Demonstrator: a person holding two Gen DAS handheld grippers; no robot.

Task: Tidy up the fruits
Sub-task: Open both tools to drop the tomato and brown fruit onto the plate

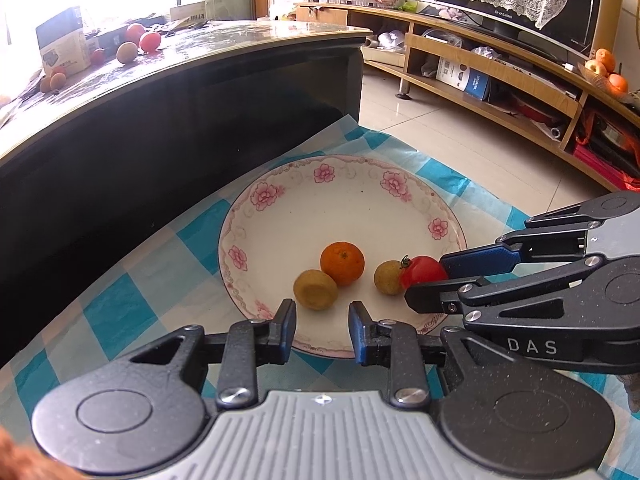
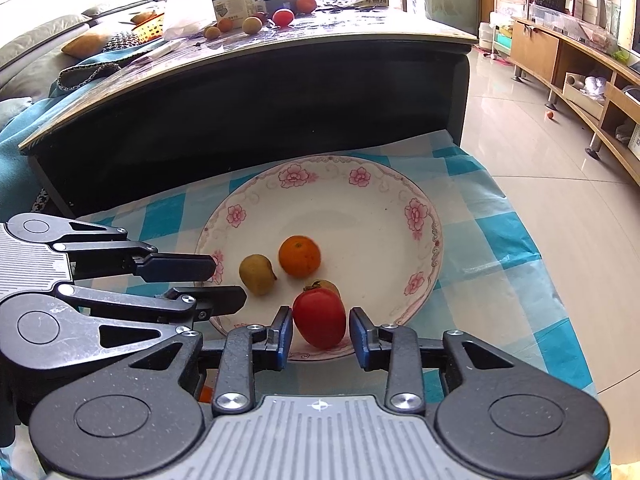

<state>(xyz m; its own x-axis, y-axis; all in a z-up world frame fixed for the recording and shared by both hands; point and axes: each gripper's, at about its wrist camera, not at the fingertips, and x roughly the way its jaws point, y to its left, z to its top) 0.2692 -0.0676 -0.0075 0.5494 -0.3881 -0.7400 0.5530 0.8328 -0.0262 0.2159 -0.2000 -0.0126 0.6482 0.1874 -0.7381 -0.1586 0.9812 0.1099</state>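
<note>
Fruits already sit on the flowered plate (image 1: 256,240) on the checked cloth (image 1: 120,312) over the low table: an orange (image 1: 342,263), a yellowish fruit (image 1: 315,289) just beside it, and a second yellowish fruit (image 1: 388,277) touching a red tomato (image 1: 422,271). In the left wrist view, the left gripper (image 1: 322,330) hovers at the plate's near rim with its jaws moderately open and nothing between them. The right gripper (image 1: 436,280) reaches in from the right, its two fingers lying above and below the tomato; whether they touch it cannot be told here.

In the right wrist view, the tomato (image 2: 319,316) lies between the right gripper's (image 2: 320,330) blue pads (image 2: 285,334), with a gap visible on both sides, so the jaws are open and not clamped. The yellowish fruit is mostly hidden behind the tomato.

This looks like the tomato being set down. To do it well, open fully before drawing straight back, so no pad drags the tomato against its neighbour or off the near rim. More fruit (image 2: 282,17) waits on the dark table (image 2: 280,52) behind.
</note>
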